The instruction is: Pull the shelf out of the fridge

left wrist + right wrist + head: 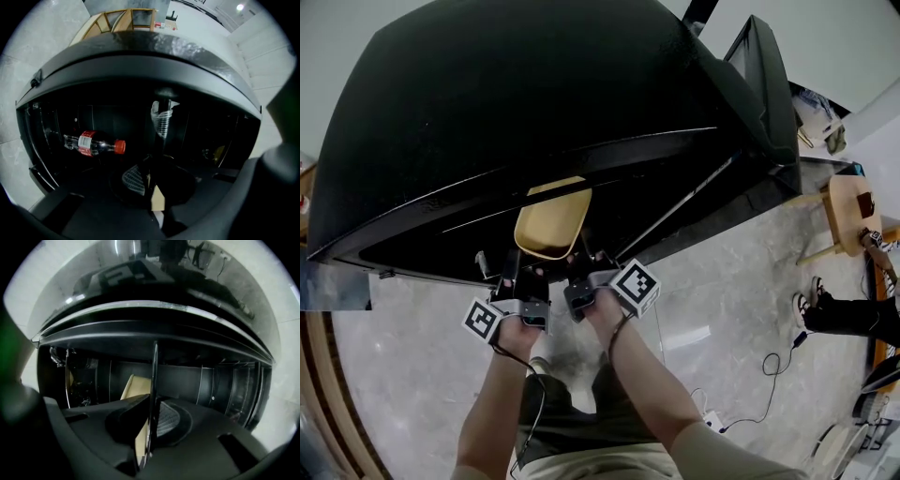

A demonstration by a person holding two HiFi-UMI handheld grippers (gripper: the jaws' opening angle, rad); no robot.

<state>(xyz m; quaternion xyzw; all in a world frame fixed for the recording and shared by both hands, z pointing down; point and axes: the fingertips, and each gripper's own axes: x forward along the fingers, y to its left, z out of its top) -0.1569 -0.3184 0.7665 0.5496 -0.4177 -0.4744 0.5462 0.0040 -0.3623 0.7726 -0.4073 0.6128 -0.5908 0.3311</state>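
A black fridge stands open in front of me in the head view. On its shelf lies a tan tray. My left gripper and right gripper sit side by side at the shelf's front edge, just below the tray. In the right gripper view the thin shelf edge runs as a dark line straight between the jaws of the right gripper, which are shut on it. In the left gripper view the left gripper is likewise shut on the shelf's edge. Much of the shelf is hidden in the dark interior.
A cola bottle with a red cap lies on its side inside the fridge, to the left. The fridge door stands open at the right. A wooden stool, a person's sandalled feet and a cable are on the marble floor at right.
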